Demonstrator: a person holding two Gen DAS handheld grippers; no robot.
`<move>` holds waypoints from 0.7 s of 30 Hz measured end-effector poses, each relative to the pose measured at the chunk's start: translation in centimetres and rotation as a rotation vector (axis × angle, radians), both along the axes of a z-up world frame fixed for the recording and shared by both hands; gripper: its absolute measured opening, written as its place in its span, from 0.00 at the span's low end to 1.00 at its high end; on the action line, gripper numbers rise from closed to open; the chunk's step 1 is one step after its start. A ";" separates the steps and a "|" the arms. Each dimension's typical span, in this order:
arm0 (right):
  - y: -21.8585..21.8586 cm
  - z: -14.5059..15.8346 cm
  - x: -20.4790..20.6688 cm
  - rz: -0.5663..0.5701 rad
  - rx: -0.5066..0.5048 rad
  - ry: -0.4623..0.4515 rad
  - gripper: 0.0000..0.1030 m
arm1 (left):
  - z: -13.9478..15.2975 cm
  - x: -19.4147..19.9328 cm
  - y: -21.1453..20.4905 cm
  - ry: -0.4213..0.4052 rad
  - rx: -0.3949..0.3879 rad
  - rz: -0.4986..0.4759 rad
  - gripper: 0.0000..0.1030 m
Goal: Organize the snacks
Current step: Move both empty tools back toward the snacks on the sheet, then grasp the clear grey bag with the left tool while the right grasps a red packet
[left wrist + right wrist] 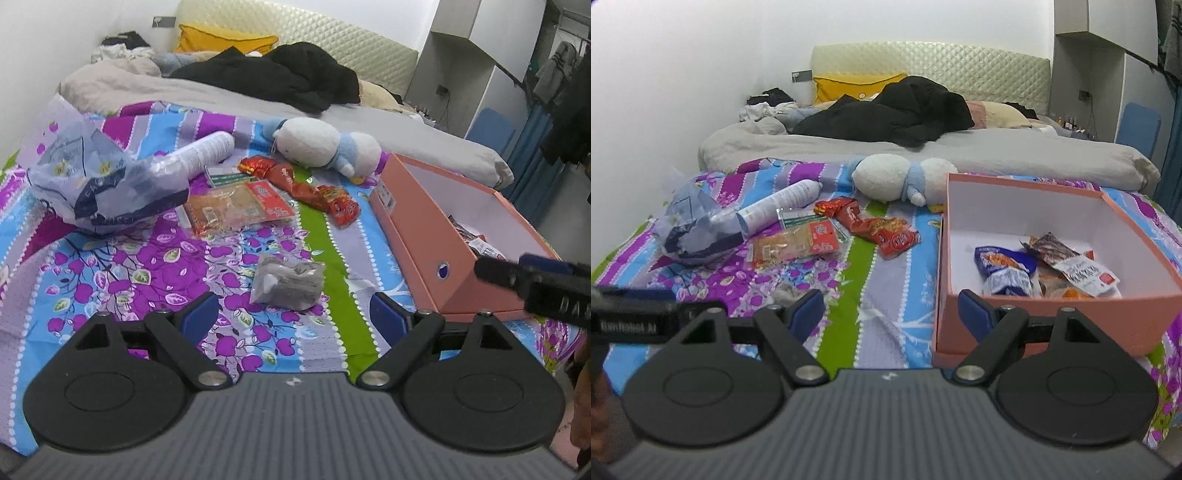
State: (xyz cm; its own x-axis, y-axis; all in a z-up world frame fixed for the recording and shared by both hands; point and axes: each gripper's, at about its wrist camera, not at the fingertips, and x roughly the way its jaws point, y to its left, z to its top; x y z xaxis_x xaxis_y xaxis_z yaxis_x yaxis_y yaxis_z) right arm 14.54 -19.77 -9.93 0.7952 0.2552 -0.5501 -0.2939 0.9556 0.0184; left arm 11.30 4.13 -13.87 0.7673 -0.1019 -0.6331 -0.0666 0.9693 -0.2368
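A pink cardboard box [990,325] stands on the patterned bedsheet at the right and holds several snack packets [1008,273]; it also shows in the left wrist view [417,236]. Loose snacks lie left of it: red packets [314,192] [886,230], a clear orange-and-red packet [236,210] [798,243], and a small grey packet [286,282]. My left gripper [295,317] is open and empty, just in front of the grey packet. My right gripper [892,314] is open and empty, over the sheet beside the box's near left corner.
A crumpled blue-white plastic bag [92,177] and a white bottle [199,151] lie at the left. A white-and-blue plush toy [325,144] lies behind the snacks. A grey duvet with black clothes [280,74] covers the far bed.
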 end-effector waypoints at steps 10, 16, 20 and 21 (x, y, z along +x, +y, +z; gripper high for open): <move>3.3 -1.0 3.7 0.045 -0.035 0.004 0.73 | -2.9 2.9 1.1 0.012 -0.060 -0.027 0.94; 5.1 -2.3 5.9 0.048 -0.059 0.039 0.69 | -5.1 5.8 1.0 0.046 -0.083 -0.064 0.94; 6.1 -3.3 7.8 0.059 -0.090 0.060 0.66 | -6.5 7.9 1.4 0.063 -0.092 -0.069 0.94; 6.3 -3.6 8.3 0.062 -0.099 0.064 0.63 | -6.9 8.5 1.5 0.069 -0.094 -0.074 0.94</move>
